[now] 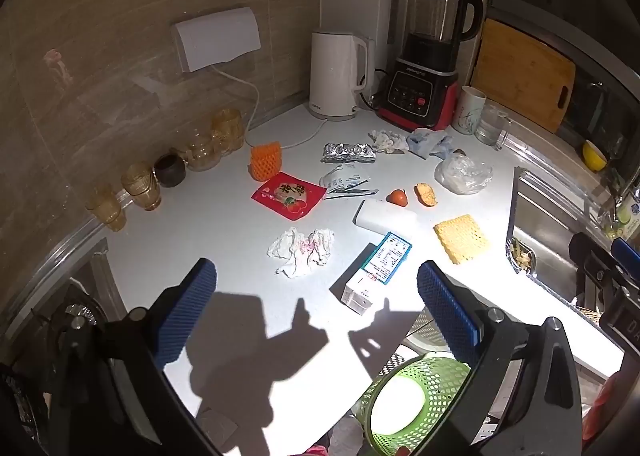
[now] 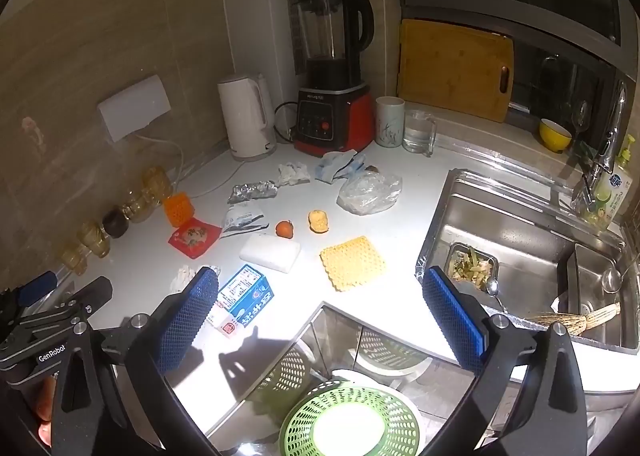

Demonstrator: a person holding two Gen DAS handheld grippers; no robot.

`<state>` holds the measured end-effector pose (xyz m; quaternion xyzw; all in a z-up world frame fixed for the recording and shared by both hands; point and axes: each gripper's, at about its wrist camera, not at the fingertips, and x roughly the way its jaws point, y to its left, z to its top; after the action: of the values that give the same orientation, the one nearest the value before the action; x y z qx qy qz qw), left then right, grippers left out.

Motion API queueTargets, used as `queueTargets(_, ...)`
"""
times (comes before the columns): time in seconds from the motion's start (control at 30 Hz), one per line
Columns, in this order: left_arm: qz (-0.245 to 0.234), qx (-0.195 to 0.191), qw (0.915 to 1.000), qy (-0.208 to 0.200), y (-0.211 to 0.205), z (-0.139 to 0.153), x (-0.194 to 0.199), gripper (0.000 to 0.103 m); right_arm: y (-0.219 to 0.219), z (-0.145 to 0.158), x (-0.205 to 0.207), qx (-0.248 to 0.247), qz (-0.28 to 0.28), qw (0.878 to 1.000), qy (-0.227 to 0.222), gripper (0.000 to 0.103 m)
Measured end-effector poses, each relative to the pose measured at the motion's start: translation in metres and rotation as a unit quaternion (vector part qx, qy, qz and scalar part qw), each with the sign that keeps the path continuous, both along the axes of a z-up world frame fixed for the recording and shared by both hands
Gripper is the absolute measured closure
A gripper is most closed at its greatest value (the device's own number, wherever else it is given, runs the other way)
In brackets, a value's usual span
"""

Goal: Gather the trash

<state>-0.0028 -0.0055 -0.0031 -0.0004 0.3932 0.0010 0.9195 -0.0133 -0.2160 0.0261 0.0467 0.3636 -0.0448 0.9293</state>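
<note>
Trash lies spread over the white counter (image 1: 224, 216): a crumpled tissue (image 1: 301, 251), a blue-and-white carton (image 1: 377, 273) lying flat, a red snack packet (image 1: 289, 194), an orange foam net (image 1: 265, 160), a yellow foam net (image 1: 461, 238), foil (image 1: 349, 152), fruit scraps (image 1: 397, 197) and a clear plastic bag (image 1: 463, 174). My left gripper (image 1: 316, 316) is open and empty above the counter's near edge, just short of the tissue. My right gripper (image 2: 320, 320) is open and empty over the counter corner, with the carton (image 2: 244, 298) beside its left finger. A green mesh bin (image 2: 352, 420) stands on the floor below.
A white kettle (image 1: 338, 74), a blender (image 1: 430, 52), a mug (image 1: 469, 110) and a glass pitcher (image 1: 491, 124) stand at the back. Small glass jars (image 1: 140, 186) line the left wall. A steel sink (image 2: 532, 256) with food scraps is on the right. A cutting board (image 2: 454, 68) leans behind.
</note>
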Motion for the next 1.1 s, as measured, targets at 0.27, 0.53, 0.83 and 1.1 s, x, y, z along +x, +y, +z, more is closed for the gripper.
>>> queueTargets(0.27, 0.001, -0.002, 1.0, 0.001, 0.0023, -0.001, 0.0009, 0.007, 0.0021, -0.0031, -0.0015, 0.002, 0.0, 1.0, 0.005, 0.002)
queueTargets(0.53, 0.0, -0.001, 1.0, 0.001, 0.0031, -0.0029, -0.0007, 0.007, 0.0049, -0.0051, -0.0011, 0.007, 0.0, 1.0, 0.006, 0.002)
queueTargets(0.83, 0.0, -0.002, 1.0, 0.002, 0.0041, -0.0032, -0.0005, 0.007, 0.0044, -0.0052, 0.001, 0.007, 0.0, 1.0, 0.007, 0.002)
queueTargets(1.1, 0.0, -0.002, 1.0, 0.003, 0.0041, -0.0045, -0.0021, 0.007, 0.0056, -0.0056, 0.0015, 0.007, 0.0, 1.0, 0.009, 0.002)
